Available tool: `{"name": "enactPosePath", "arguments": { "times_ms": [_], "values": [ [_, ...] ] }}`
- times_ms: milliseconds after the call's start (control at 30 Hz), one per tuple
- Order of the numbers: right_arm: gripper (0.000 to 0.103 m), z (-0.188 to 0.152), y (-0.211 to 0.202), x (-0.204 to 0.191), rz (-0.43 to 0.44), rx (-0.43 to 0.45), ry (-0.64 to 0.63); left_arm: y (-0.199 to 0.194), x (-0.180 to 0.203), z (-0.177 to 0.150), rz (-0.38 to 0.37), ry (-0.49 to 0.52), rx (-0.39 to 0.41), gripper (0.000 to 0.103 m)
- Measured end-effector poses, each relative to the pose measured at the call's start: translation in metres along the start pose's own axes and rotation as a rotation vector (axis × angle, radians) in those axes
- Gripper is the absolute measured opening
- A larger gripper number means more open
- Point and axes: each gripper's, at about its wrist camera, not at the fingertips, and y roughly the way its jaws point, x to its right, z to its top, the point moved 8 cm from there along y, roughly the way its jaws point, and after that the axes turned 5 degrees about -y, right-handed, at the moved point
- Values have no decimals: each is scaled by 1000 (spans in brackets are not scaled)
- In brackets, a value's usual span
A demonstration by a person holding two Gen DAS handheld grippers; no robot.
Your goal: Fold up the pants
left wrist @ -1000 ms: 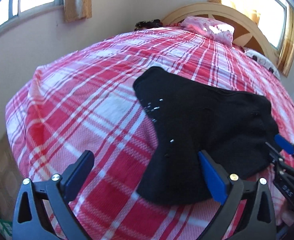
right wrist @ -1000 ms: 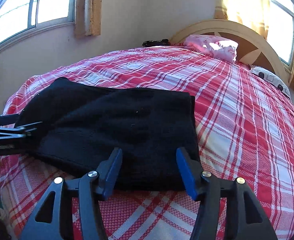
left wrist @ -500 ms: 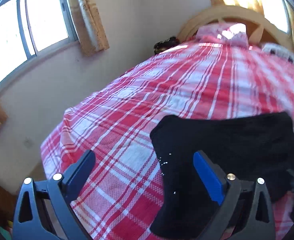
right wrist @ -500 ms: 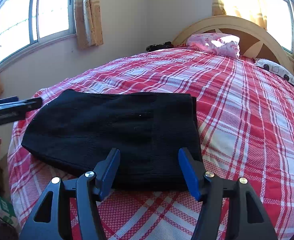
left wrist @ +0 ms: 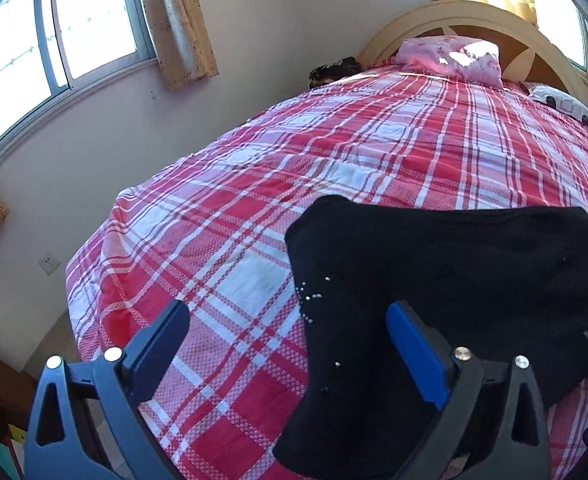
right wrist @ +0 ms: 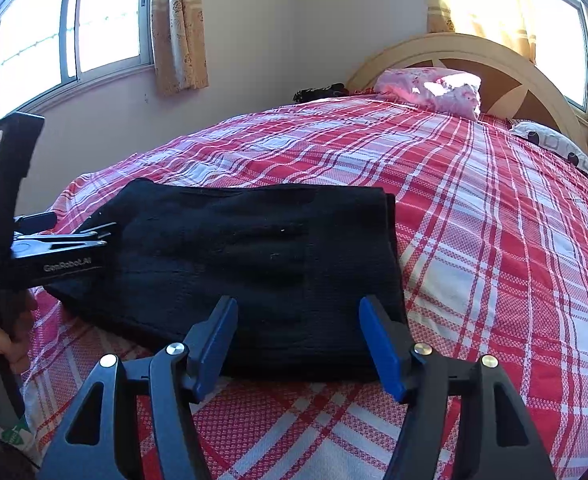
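Observation:
The black pants lie folded in a compact bundle on the red plaid bed near its foot edge; they also show in the left wrist view, with small shiny studs on one part. My left gripper is open and empty, held above the bundle's left end. My right gripper is open and empty, just in front of the bundle's near edge. The left gripper also shows at the left of the right wrist view.
The plaid bedsheet covers the bed. A pink pillow and a patterned pillow lie by the curved headboard. A dark item sits at the bed's far corner. Windows and a wall stand on the left.
My left gripper has lifted and drawn back from the pants, its view tilting up toward the wall and window. My right gripper has backed off slightly. The pants lie still.

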Motion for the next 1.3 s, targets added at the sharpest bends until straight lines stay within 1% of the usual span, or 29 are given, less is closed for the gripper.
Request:
{"name": "enactPosePath", "arguments": {
  "times_ms": [167,300,333,400,467,533,600,667,733,800,833,933,1000,1033,1067,1100,1133,1167,1233,1267,1300],
  "values": [
    [65,0,-1,0,-5,0,-5,-15,5,-11,-47,-1,-15,101],
    [65,0,-1,0,-3,2,-2,-26,17,-23,-111,3,-35,101],
    [65,0,-1,0,-5,1,-3,-25,21,-29,-134,-3,-55,101],
    [65,0,-1,0,-5,1,-4,-15,30,-46,-181,-8,-133,101],
    [65,0,-1,0,-6,1,-3,-15,26,-50,-199,-56,-135,102],
    [65,0,-1,0,-3,2,0,-14,22,-54,-223,-78,-175,103],
    [65,0,-1,0,-1,3,2,-16,16,-62,-235,-80,-205,103],
    [65,0,-1,0,-3,2,0,-19,2,-69,-217,-62,-218,103],
    [66,0,-1,0,-4,2,-1,-21,-24,-75,-96,-32,-196,101],
    [66,0,-1,-1,-2,2,1,-22,-49,-75,-24,-40,-166,101],
    [67,0,0,-1,-1,2,1,-23,-59,-75,-11,-60,-164,101],
    [68,0,0,-3,-3,-1,-4,-26,-75,-69,-24,-139,-160,101],
    [68,1,-1,-3,-10,3,-8,-33,-73,-65,-58,-159,-143,101],
    [68,2,-7,-2,-19,21,-3,-39,-66,-63,-84,-156,-128,101],
    [68,4,-16,-1,-34,45,12,-45,-60,-61,-103,-144,-110,101],
    [68,5,-32,3,-49,80,61,-51,-53,-59,-118,-121,-85,101],
    [68,5,-43,5,-40,101,107,-57,-44,-58,-120,-92,-65,101],
    [68,3,-57,5,-3,121,168,-61,-35,-56,-119,-64,-48,101],
    [68,0,-74,1,27,125,214,-68,-17,-55,-125,-6,-28,101],
    [68,-2,-82,-3,24,120,215,-70,-10,-54,-131,11,-27,101],
    [68,-6,-88,-8,12,98,210,-72,-4,-54,-138,21,-30,101]
  ]
}}
